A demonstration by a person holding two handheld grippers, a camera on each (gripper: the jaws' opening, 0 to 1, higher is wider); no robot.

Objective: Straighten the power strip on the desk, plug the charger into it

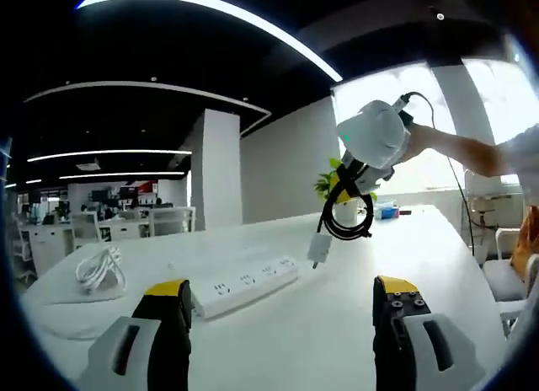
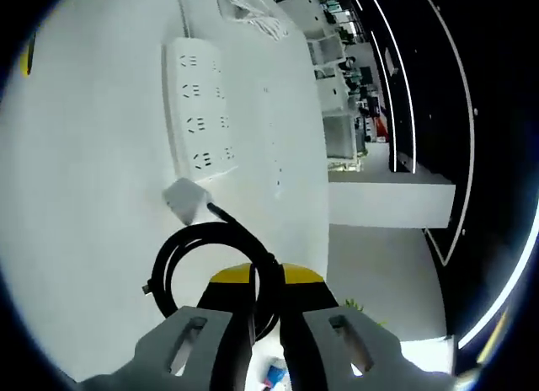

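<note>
Charger (image 2: 187,198) dangling just above the strip (image 2: 199,104).
Right claw (image 2: 253,277) is clenched on its coiled cable (image 2: 210,269), so the plug may swing off the sockets; left claw (image 1: 282,302) hangs released.

Coiled white cable (image 1: 99,269): lying on the desk's far left corner.
Potted green plant (image 1: 333,182): upright at the far edge.
White pillar (image 1: 221,168): behind the desk.
Office chairs (image 1: 84,227): background, left.

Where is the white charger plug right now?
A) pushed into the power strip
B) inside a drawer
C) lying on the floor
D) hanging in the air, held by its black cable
D: the right gripper is shut on the coiled black cable, and the charger dangles just above the power strip.
</note>
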